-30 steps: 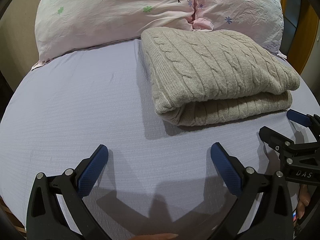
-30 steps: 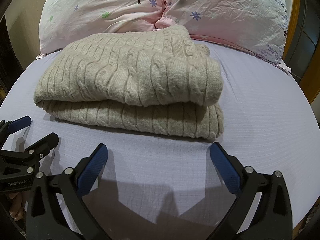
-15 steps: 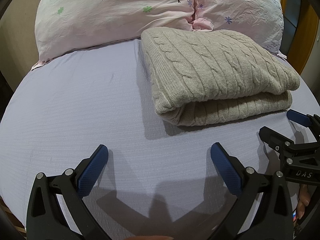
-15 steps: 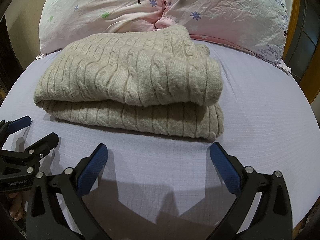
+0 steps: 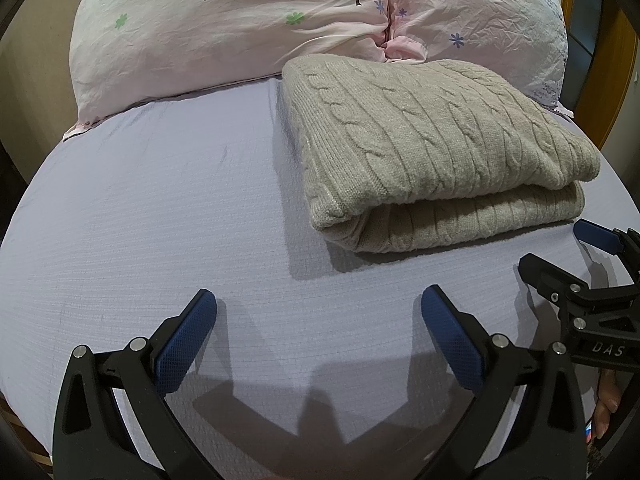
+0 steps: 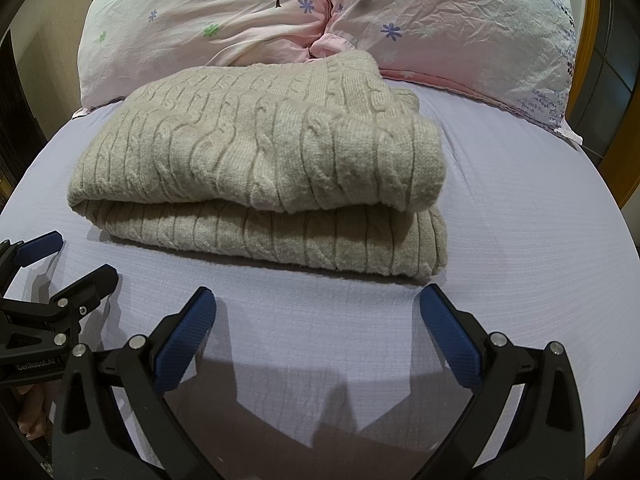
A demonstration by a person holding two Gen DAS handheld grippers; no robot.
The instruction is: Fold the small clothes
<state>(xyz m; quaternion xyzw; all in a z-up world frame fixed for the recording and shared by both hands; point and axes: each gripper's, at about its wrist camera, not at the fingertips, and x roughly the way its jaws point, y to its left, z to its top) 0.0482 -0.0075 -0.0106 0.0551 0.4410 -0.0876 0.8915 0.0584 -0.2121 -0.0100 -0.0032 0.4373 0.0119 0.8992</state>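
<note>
Both sets of fingers spread wide, empty: right gripper (image 6: 318, 316) squarely faces folded sweater (image 6: 260, 168), just ahead; left gripper (image 5: 319, 316) has it ahead-right.

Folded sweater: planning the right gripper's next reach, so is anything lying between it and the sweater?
Nothing visible. Only bare sheet separates the open right gripper from the beige sweater; the left gripper sits off to its side.

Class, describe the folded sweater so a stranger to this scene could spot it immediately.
Start at the two pink floral pillows at the head of the lavender bed sheet. Just in front of them lies the beige cable-knit sweater, folded into a thick two-layer bundle. It is the only knitted, ridged item; everything around it is smooth fabric.
</note>
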